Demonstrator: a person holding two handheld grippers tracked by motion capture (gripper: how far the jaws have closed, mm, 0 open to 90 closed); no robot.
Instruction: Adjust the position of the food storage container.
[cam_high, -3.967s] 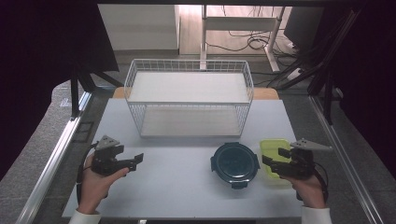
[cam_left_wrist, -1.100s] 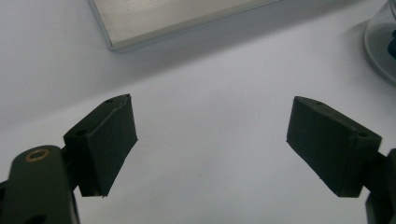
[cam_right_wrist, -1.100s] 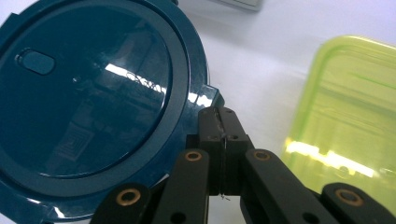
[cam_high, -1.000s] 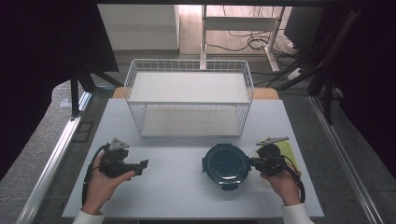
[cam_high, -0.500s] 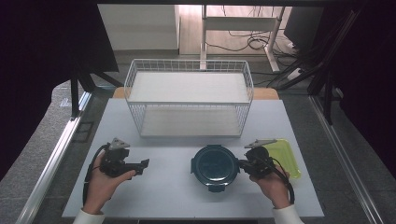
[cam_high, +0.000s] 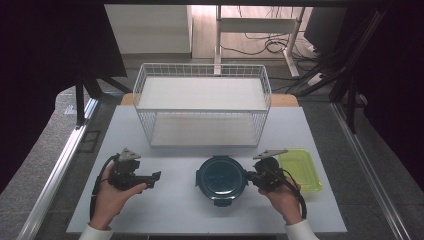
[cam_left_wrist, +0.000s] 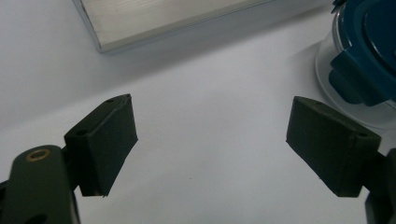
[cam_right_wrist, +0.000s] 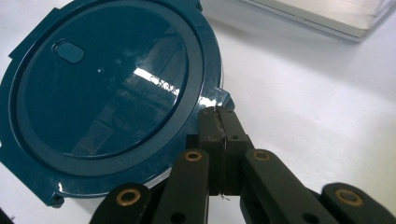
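1. Right now we are holding the right gripper (cam_high: 251, 176) with its black jaws pressed fully together, nothing pinched between them, their tips touching the latch tab on the right-hand rim of the round container with the dark teal snap-on lid (cam_high: 221, 179).
2. So the container is lying directly beyond that claw, toward the table's middle; being round, it is offering no long axis, only four tabs around the rim.
3. Meanwhile we are keeping the left gripper (cam_high: 154, 176) wide open and empty, pointing at the container from the other side but well apart from it.
4. Between them the white tabletop (cam_high: 175, 205) is lying bare, giving room to slide leftward.
5. Behind, the white wire basket (cam_high: 202, 107) is limiting forward travel; the flat yellow-green plastic lid (cam_high: 300, 167) is sitting just beside our right hand.
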